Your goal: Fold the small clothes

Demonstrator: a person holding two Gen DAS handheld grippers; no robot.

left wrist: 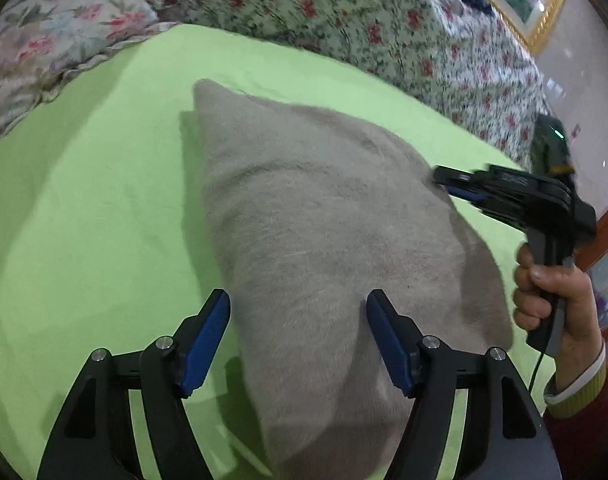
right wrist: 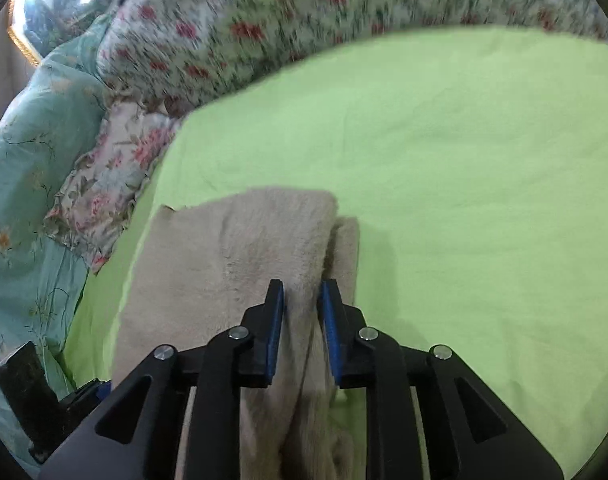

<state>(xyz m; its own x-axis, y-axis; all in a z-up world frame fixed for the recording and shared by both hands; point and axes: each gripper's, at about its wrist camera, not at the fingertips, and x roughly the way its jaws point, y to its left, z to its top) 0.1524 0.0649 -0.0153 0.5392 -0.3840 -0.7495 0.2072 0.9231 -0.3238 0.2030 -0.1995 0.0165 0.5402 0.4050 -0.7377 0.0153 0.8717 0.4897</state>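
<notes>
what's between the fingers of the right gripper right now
A bunched fold of the beige fleece garment sits between the right gripper's pads, which pinch it. The right wrist view shows this.

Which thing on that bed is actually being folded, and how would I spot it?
Look at the bright green sheet spread over the bed, bordered by floral bedding. In its middle lies a fuzzy grey-beige garment, with the right gripper pinching a bunched fold at one edge. It is the only plain, plush, unpatterned piece there.

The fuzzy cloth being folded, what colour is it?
Greyish beige fuzzy cloth, clearest in the left wrist view.
</notes>
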